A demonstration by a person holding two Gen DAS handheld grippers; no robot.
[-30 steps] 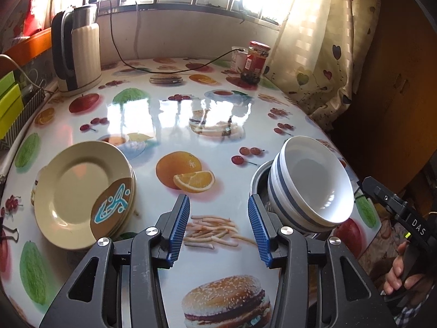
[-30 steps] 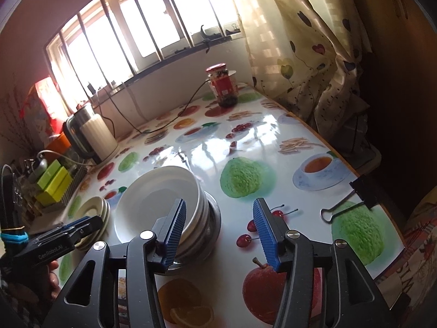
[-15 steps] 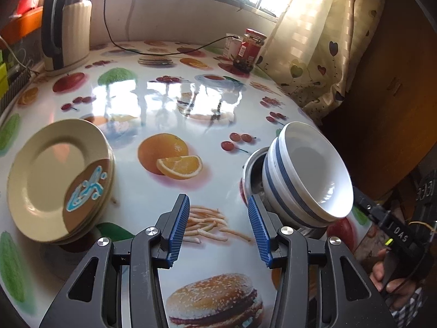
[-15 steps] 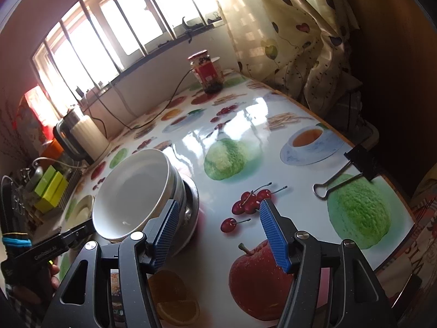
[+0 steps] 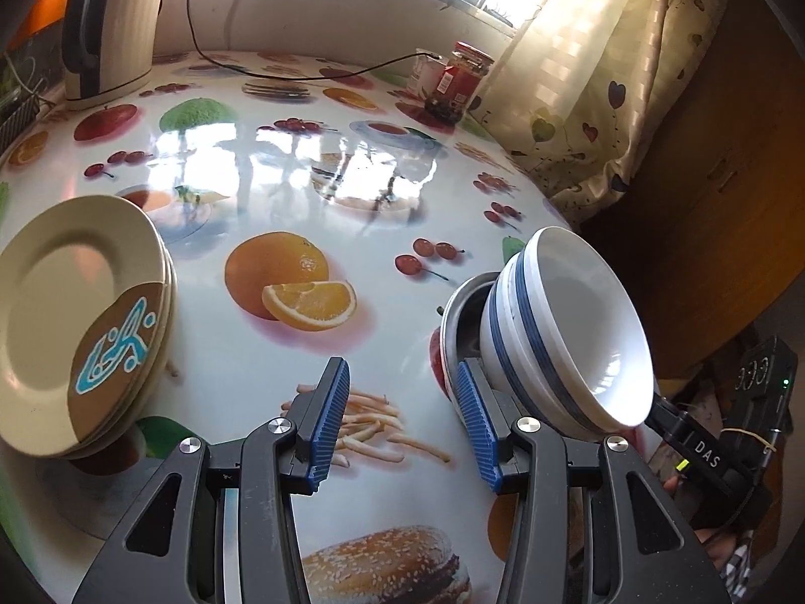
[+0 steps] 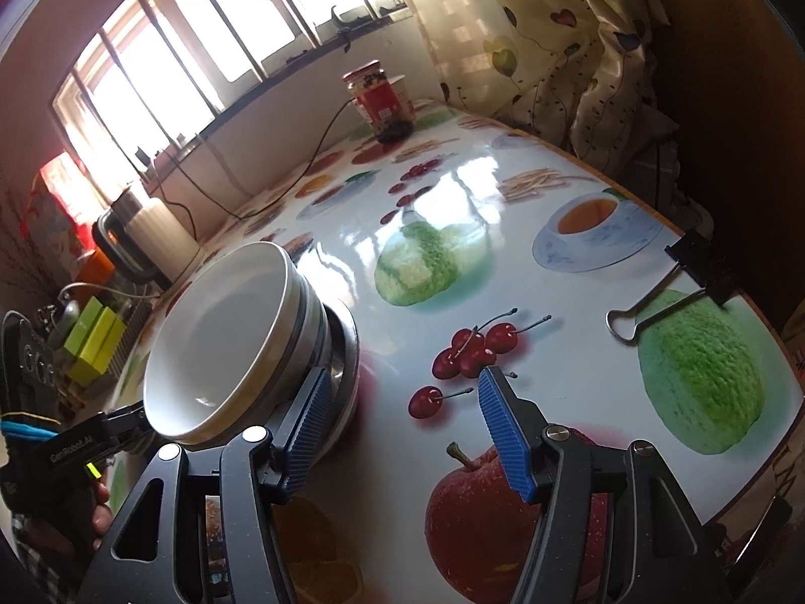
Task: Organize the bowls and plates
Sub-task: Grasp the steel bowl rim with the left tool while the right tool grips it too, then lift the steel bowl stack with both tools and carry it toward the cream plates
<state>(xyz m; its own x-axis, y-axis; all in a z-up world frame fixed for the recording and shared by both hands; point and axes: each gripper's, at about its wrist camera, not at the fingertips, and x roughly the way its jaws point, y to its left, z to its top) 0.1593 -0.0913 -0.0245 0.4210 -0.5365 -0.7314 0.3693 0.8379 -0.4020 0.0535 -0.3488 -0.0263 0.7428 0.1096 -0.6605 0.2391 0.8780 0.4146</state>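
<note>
- Far left on the table, the stack of plates sits flat and tidy, cream with a brown and blue corner pattern, well clear of both claws.
- Next along, the left claw hangs above the printed fries, its blue pads spread with nothing between them.
- Its right-hand pad lies just beside the stack of bowls, close to the steel rim at the bottom, though whether they touch I cannot tell.
- Those bowls are white with blue bands, nested and tipped over inside a steel bowl, leaning toward the near right edge of the table.
- On the far side of that pile, the right claw has its jaws parted wide and empty, over the printed cherries.
- Its left-hand pad lies right against the pile's lower edge, so the bowls sit outside the gap, off to the left of it.
- My read: this is the approach to the bowls, both claws closing in on the tilted pile from either side.
- The next move calls for getting a rim between the pads, or steadying the pile on both flanks, before it slides.
</note>
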